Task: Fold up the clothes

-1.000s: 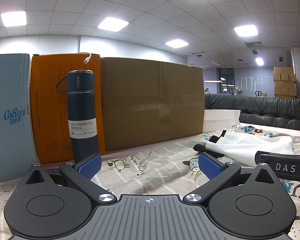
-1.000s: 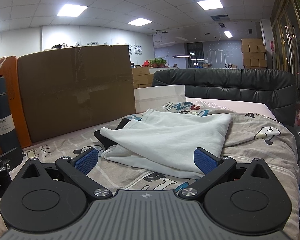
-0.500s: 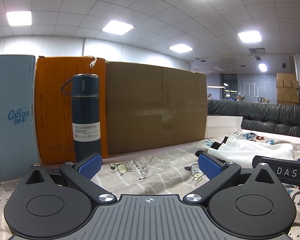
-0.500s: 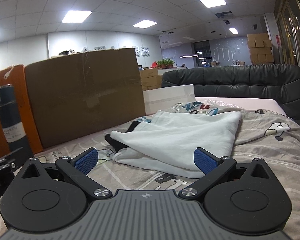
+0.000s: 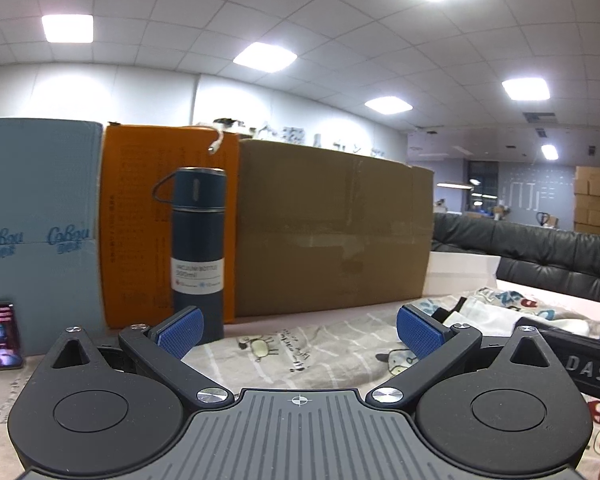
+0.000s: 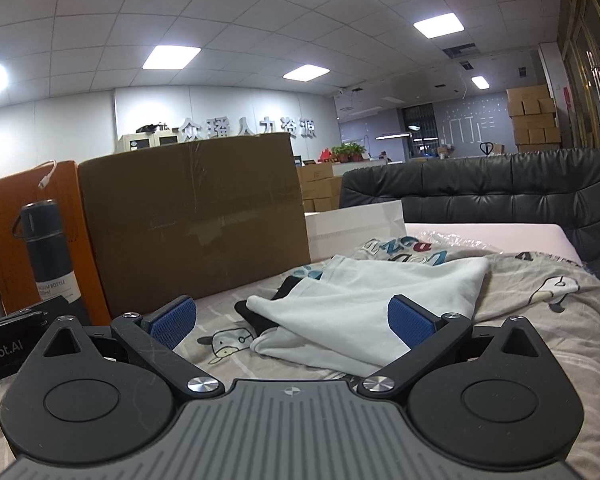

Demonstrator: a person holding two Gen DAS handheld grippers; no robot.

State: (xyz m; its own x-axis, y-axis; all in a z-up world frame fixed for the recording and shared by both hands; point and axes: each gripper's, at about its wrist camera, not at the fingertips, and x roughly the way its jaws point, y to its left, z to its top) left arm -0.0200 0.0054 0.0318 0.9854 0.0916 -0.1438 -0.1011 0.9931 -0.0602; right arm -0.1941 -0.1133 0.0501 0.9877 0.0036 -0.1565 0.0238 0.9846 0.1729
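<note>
A folded white garment (image 6: 364, 300) with a black piece (image 6: 256, 312) under its left edge lies on a cartoon-print sheet (image 6: 228, 340). My right gripper (image 6: 292, 322) is open and empty, just in front of the garment. My left gripper (image 5: 298, 330) is open and empty, over the sheet (image 5: 300, 348) to the left. The garment shows small at the right of the left wrist view (image 5: 484, 308), behind the right gripper's black body (image 5: 580, 356).
A brown cardboard box (image 5: 332, 232), an orange box (image 5: 136, 224) and a light blue box (image 5: 36, 216) stand along the back. A dark blue vacuum bottle (image 5: 198, 252) stands before them. A white box (image 6: 356, 228) and black sofa (image 6: 500, 196) are behind.
Both grippers have tilted upward, so the boxes, bottle and garment sit lower in view. Both stay open. The garment has not moved.
</note>
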